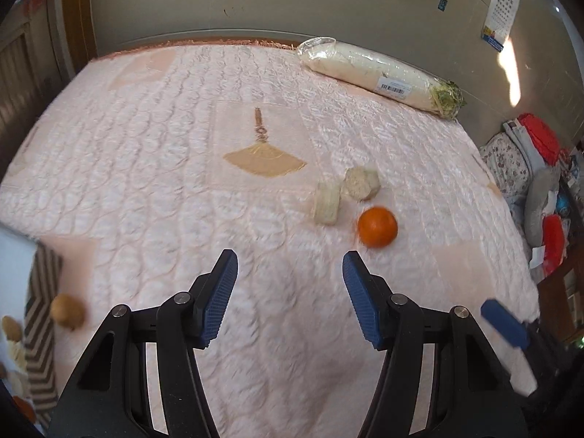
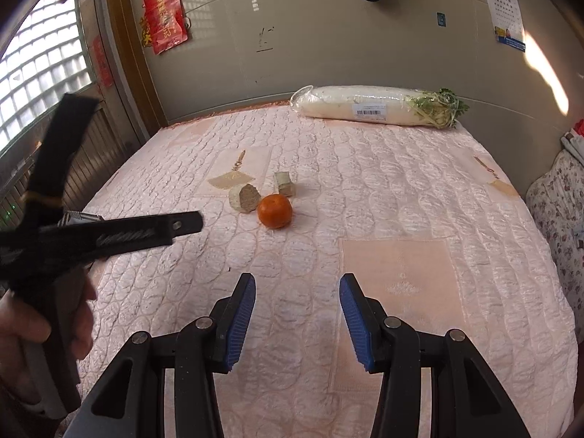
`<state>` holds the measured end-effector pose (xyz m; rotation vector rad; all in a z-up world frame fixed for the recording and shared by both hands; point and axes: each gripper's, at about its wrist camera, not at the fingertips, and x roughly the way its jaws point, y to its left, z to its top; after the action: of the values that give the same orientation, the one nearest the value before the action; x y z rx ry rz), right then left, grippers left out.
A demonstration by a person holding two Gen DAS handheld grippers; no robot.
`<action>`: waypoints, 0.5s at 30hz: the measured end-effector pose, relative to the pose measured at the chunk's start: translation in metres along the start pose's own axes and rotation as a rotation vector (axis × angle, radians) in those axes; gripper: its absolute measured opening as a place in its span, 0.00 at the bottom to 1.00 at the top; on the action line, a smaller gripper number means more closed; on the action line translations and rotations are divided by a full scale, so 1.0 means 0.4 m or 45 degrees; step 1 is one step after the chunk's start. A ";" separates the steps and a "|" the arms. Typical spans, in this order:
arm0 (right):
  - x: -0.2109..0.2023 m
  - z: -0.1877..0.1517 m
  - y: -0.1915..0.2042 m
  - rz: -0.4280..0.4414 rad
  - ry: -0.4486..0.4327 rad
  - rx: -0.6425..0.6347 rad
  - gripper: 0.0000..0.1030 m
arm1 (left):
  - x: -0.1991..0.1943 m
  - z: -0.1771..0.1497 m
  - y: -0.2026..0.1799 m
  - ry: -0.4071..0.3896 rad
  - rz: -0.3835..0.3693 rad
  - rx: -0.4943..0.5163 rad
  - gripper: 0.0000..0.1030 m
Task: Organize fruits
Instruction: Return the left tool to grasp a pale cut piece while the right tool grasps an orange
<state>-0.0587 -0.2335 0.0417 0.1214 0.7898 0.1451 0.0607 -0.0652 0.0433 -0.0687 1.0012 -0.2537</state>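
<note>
Orange and round, with no long axis or heading to speak of, the mandarin [image 2: 274, 210] is sitting on the pink quilt [image 2: 419, 197], touching one of two pale chunks [image 2: 245, 197] and well short of the wrapped radish [image 2: 376, 109] lying crosswise behind it. Both grippers, left [image 1: 290, 292] and right [image 2: 297, 321], are hovering on the near side of the mandarin with fingers apart and empty. That is probably a stance for approaching it, the left one being nearer.
</note>
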 end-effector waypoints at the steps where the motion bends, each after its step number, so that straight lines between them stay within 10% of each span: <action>1: 0.006 0.005 -0.002 0.000 0.003 -0.005 0.45 | 0.012 0.016 -0.005 -0.003 -0.004 -0.004 0.59; 12: 0.089 0.065 -0.012 0.001 0.040 -0.081 0.45 | 0.117 0.084 -0.026 0.031 -0.019 -0.021 0.58; 15: 0.108 0.075 -0.010 0.022 0.043 -0.080 0.45 | 0.133 0.081 -0.021 0.053 -0.072 -0.024 0.25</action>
<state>-0.0070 -0.2315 0.0319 0.0662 0.8175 0.1883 0.1139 -0.0882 0.0184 -0.1095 1.0444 -0.2983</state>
